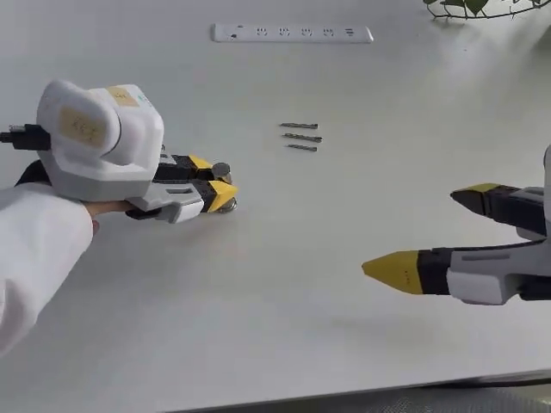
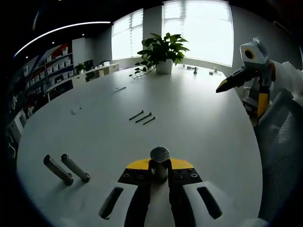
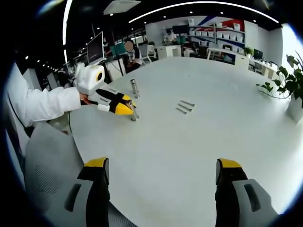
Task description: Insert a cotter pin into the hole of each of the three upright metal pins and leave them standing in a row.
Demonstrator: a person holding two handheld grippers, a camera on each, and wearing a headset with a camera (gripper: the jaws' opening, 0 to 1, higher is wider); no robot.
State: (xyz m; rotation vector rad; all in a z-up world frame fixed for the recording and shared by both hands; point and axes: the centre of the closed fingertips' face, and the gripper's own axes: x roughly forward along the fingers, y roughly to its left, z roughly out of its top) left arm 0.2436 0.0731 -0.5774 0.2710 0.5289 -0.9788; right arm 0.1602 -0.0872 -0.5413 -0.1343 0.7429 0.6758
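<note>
In the head view, the left gripper (image 1: 219, 182) lies low over the white table (image 1: 284, 284), gripped by a hand (image 1: 108, 207) in a white sleeve (image 1: 34, 258). Its yellow-tipped jaws are closed around a metal pin (image 1: 221, 169), whose round head shows between the tips. The three cotter pins (image 1: 300, 137) lie side by side on the bare table, well apart from that gripper and farther from the person. A power strip (image 1: 293, 33) lies near the far edge, and a plant (image 1: 473, 9) is at the far right corner. The right gripper (image 1: 419, 232) hangs above the table at the right with its jaws spread wide and nothing between them.

In the left gripper view, the jaws are clamped on the metal pin dead centre, its round head facing the camera. Two more metal pins (image 2: 66, 169) sit close together on the table at the lower left; I cannot tell here whether they stand or lie. The cotter pins lie ahead, mid-table. The right gripper shows at the upper right, jaws apart.

In the right gripper view, its own jaws stand far apart and empty. Across the table the left gripper pinches the pin, whose foot rests on the tabletop. Another pin stands upright just behind it, and the cotter pins lie to the right.
</note>
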